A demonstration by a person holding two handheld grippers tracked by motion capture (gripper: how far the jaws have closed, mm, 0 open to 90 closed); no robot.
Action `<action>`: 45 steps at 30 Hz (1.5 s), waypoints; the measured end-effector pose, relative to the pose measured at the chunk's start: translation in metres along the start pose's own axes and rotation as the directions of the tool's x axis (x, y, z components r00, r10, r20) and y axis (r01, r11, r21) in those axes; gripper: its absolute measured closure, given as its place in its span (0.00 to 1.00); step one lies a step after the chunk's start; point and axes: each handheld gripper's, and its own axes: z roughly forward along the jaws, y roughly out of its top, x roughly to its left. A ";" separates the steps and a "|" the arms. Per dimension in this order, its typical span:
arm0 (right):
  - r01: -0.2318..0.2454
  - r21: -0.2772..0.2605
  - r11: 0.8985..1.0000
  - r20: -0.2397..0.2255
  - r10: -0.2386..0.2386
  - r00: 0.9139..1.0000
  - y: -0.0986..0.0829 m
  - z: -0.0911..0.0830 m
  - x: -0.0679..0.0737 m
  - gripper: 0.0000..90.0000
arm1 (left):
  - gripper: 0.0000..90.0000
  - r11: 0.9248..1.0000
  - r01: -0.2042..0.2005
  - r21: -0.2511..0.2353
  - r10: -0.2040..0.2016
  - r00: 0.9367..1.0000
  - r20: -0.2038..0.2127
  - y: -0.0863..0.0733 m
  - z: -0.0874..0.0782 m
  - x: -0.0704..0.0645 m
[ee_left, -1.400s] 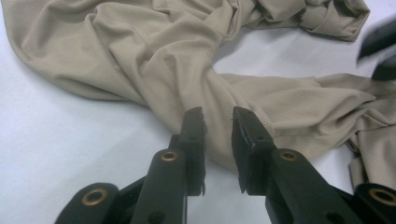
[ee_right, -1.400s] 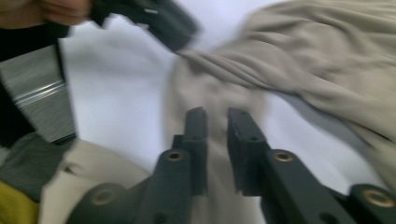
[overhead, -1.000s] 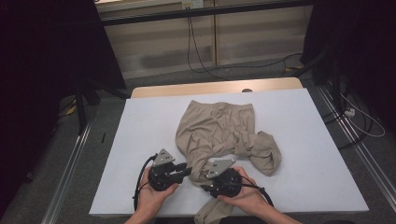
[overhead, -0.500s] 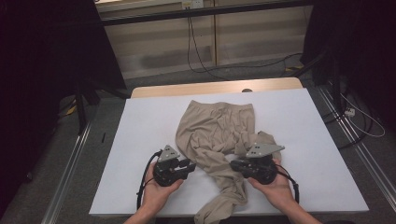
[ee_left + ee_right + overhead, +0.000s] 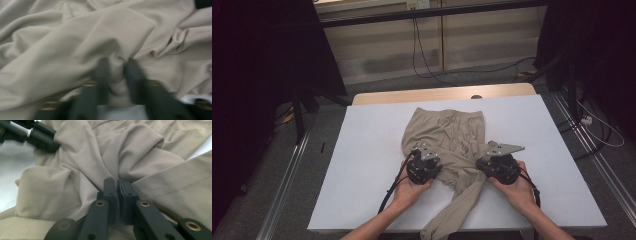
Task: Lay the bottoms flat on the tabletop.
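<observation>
Pinching folds of the beige garment (image 5: 447,137), your left hand-held gripper (image 5: 116,68) and right hand-held gripper (image 5: 118,185) are both clamped, apparently for spreading it across the table (image 5: 372,130).

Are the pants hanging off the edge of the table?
Yes, in the high view one leg of the beige pants trails over the near edge of the white table, between the person's forearms.

No legible text (labels, numbers, signs) anywhere
</observation>
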 end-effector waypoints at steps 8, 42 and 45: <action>0.023 -0.004 1.000 -0.024 -0.023 0.999 0.003 0.003 0.012 0.83 | 0.96 0.991 0.104 -0.082 -0.110 0.991 -0.070 0.009 -0.024 0.040; 0.141 0.086 0.986 -0.105 -0.131 0.986 -0.039 -0.047 0.048 0.97 | 0.85 0.994 -0.102 -0.040 0.109 0.963 0.248 -0.025 -0.041 -0.061; 0.127 0.120 0.985 -0.087 -0.118 0.989 -0.044 -0.047 0.042 0.85 | 0.84 0.990 -0.132 -0.052 0.141 0.957 0.252 -0.022 -0.035 -0.071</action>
